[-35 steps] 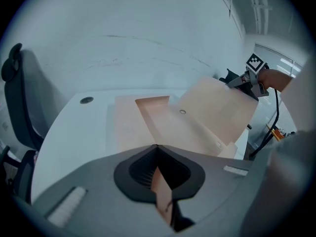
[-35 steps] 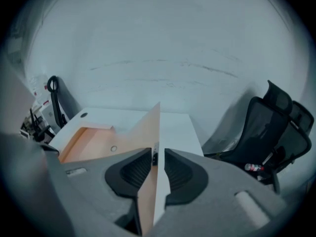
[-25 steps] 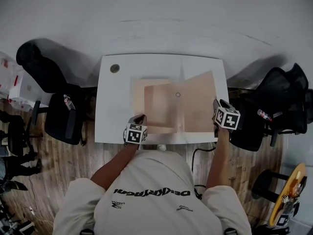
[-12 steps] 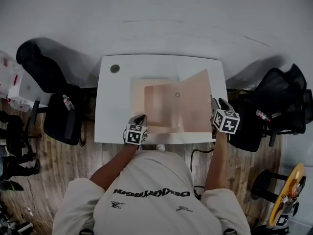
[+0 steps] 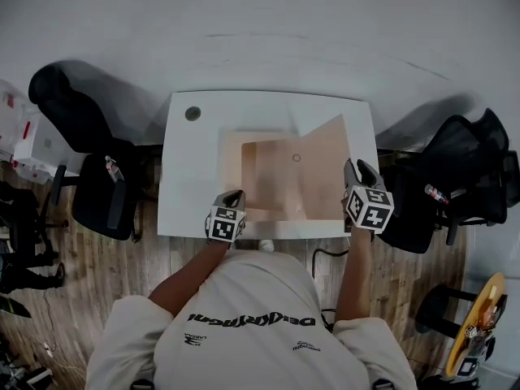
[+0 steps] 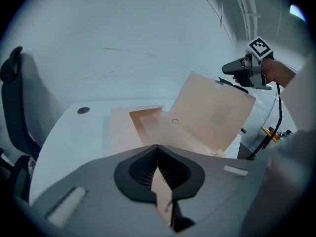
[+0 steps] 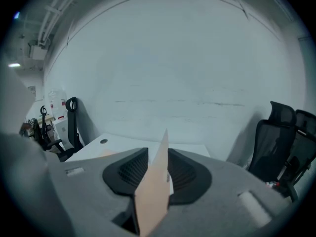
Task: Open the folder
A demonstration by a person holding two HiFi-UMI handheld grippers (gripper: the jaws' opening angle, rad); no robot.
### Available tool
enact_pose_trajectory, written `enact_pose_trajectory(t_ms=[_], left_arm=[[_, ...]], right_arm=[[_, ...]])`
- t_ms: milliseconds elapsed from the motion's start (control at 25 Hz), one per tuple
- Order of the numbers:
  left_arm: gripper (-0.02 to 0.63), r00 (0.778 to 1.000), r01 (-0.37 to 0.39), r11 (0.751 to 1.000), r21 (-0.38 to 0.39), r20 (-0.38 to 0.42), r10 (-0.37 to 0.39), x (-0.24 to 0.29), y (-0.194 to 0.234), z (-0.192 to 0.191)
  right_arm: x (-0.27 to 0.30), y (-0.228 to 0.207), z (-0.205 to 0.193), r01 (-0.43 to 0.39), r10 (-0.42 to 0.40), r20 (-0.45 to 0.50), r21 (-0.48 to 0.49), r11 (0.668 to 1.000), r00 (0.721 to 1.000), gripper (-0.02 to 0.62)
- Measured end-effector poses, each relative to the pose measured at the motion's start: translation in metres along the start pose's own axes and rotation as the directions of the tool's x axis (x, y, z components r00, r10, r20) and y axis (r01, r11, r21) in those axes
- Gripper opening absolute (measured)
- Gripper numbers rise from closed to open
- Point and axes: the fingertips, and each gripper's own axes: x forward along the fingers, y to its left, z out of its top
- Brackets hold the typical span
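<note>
Lying half-open, folder, long axis left-right, cover tilted up

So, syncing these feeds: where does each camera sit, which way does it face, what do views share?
Head view: on the person's head, facing steeply down at desk and folder; shows shoulders, arms, left gripper, right gripper.
Left gripper view: on that gripper, facing across the desk; jaws shut on the folder's near flap; right hand shows.
Right gripper view: on that gripper, facing the wall; jaws shut on the raised cover.
Shared: folder, desk.
</note>
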Motion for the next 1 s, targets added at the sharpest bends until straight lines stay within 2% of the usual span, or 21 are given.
enact_pose_trajectory(t_ms=[160, 480, 680, 880, 1000], left_arm=[[-0.002, 1.000, -0.001, 1.000, 0.002, 0.020, 0.001, -0.004, 0.000, 0.004], [-0.002, 0.998, -0.004, 1.000, 0.004, 0.069, 0.004, -0.012, 0.002, 0.013], [-0.002, 0.994, 0.001, 1.000, 0.017, 0.108, -0.003, -0.017, -0.001, 0.022], [-0.002, 0.991, 0.011, 1.000, 0.022, 0.134, -0.014, -0.023, -0.006, 0.028], [-0.002, 0.988, 0.012, 1.000, 0.023, 0.152, -0.016, -0.027, -0.007, 0.031]], right_arm=[[-0.004, 0.021, 0.008, -0.038, 0.038, 0.034, 0.000, 0.999, 0.999, 0.121], [0.006, 0.072, -0.008, -0.142, 0.142, 0.019, -0.008, 0.990, 0.990, 0.113], [0.008, 0.097, -0.017, -0.200, 0.200, 0.033, -0.007, 0.980, 0.979, 0.078], [0.010, 0.113, -0.024, -0.217, 0.217, 0.047, -0.008, 0.976, 0.975, 0.006], [0.012, 0.124, -0.031, -0.240, 0.241, 0.052, -0.013, 0.971, 0.969, 0.003]])
